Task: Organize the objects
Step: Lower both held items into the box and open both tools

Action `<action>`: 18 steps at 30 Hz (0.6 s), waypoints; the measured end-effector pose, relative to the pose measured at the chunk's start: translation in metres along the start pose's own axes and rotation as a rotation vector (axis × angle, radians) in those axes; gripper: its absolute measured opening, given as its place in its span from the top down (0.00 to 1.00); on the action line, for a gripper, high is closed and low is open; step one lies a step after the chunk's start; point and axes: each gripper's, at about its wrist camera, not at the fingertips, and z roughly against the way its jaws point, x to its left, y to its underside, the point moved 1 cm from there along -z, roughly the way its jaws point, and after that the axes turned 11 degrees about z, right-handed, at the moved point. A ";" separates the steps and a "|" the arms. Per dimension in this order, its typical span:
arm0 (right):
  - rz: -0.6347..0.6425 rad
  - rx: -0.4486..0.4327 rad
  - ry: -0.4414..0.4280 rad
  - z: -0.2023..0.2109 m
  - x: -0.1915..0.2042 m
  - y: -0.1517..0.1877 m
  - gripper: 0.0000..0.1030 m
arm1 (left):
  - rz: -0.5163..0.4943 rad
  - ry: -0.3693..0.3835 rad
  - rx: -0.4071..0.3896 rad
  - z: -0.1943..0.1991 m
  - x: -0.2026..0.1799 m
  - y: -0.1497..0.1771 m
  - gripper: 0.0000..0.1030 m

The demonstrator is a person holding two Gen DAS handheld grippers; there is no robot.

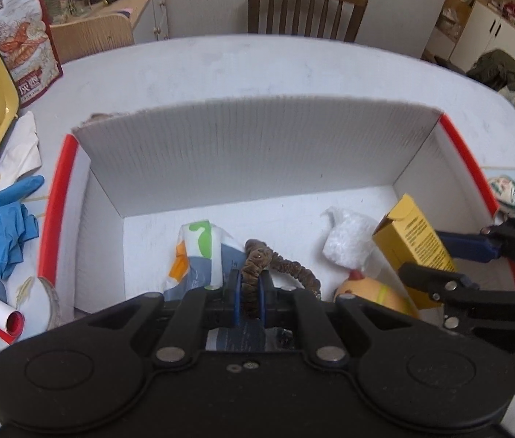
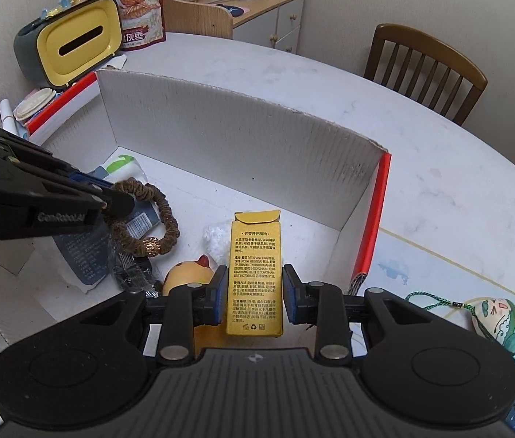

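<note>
Over the open box [image 1: 243,138]: left gripper [image 1: 249,294] clamped on a soft, limp hair tie [image 2: 148,215] near mid-floor — right gripper [image 2: 251,294] pinching a light, stiff yellow carton [image 2: 254,270] midway — crushable, toward the right wall.

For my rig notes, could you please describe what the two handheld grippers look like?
Both are matte black. The left gripper and right gripper have linkage arms with silver rivets, round embossed discs on the body, and blue finger pads. The left finger carries grey lettering.

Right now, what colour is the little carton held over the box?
Yellow with dark print, clearest in the right wrist view: the carton.
</note>
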 end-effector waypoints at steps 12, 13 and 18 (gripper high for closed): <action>-0.030 -0.035 -0.046 0.012 -0.007 0.002 0.71 | 0.006 -0.046 0.060 -0.011 -0.002 -0.004 0.78; -0.034 -0.040 -0.045 0.014 -0.008 0.002 0.71 | 0.008 -0.045 0.060 -0.011 -0.002 -0.004 0.75; -0.069 -0.069 -0.076 0.028 -0.016 0.008 0.71 | 0.020 -0.036 0.046 -0.006 -0.002 -0.001 0.61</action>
